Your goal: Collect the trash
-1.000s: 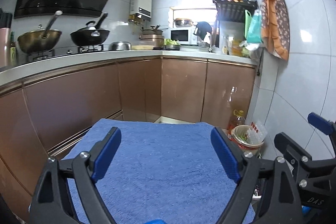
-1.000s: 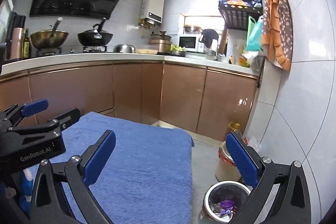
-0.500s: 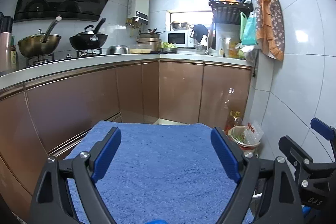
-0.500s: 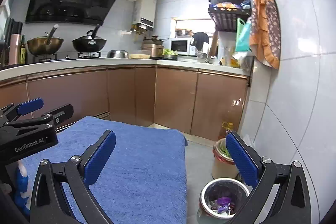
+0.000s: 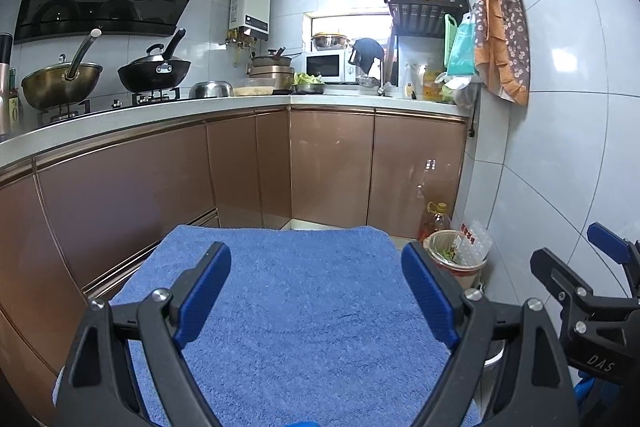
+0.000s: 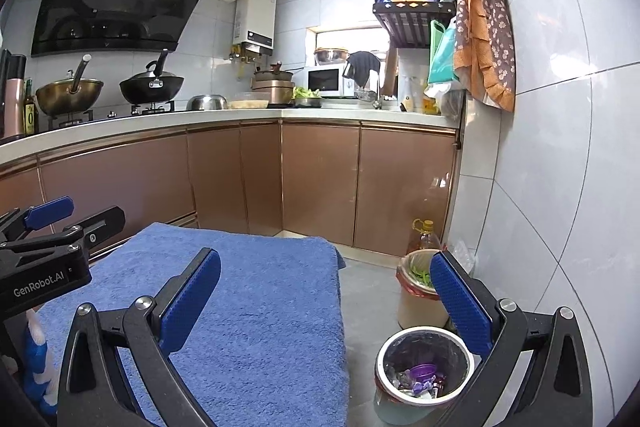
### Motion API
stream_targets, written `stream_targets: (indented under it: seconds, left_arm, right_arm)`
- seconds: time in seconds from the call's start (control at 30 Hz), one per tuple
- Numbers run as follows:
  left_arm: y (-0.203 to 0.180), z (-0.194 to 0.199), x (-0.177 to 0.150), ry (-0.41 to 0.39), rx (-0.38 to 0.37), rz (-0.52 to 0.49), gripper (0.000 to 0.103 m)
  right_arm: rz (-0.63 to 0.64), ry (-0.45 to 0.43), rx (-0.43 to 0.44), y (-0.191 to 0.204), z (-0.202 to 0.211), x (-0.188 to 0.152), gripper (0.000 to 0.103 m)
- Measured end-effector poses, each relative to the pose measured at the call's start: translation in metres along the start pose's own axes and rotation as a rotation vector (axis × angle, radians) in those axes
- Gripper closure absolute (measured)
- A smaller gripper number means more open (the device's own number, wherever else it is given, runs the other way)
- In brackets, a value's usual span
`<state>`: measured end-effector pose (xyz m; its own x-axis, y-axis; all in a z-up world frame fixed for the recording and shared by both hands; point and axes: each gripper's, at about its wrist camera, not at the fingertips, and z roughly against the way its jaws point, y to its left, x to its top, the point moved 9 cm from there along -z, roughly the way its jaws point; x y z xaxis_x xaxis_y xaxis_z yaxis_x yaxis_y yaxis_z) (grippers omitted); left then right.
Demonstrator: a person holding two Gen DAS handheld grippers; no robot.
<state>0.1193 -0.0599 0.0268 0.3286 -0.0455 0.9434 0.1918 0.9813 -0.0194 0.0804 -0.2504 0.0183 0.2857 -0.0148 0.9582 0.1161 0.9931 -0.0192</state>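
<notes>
Two tongs, the left tongs (image 5: 316,291) and the right tongs (image 6: 326,291), both stand wide open with nothing between them, above a blue towel (image 6: 256,307) that shows no trash on it. The trash I can see is already in containers. Below the right tongs, beside the towel's right edge, a metal bin (image 6: 424,371) holds small wrappers and a purple piece. Beyond it, near the wall, a lined pail (image 6: 420,291) holds green vegetable scraps. Past the right finger of the left tongs the same pail (image 5: 456,255) also shows a clear plastic packet. Such pieces are probably light, soft and crumpling; I would pinch a free edge gently.
</notes>
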Motion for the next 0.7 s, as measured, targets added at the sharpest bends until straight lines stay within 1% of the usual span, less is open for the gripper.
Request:
stream_targets:
  seconds: [0.43, 0.7]
  left_arm:
    - [0.000, -0.002, -0.001, 0.002, -0.002, -0.005, 0.016]
    - [-0.006, 0.010, 0.002, -0.024, 0.001, -0.010, 0.016]
  right_arm:
    - [0.004, -0.008, 0.005, 0.001, 0.000, 0.001, 0.000]
    - [0.005, -0.020, 0.015, 0.000, 0.006, 0.002, 0.000]
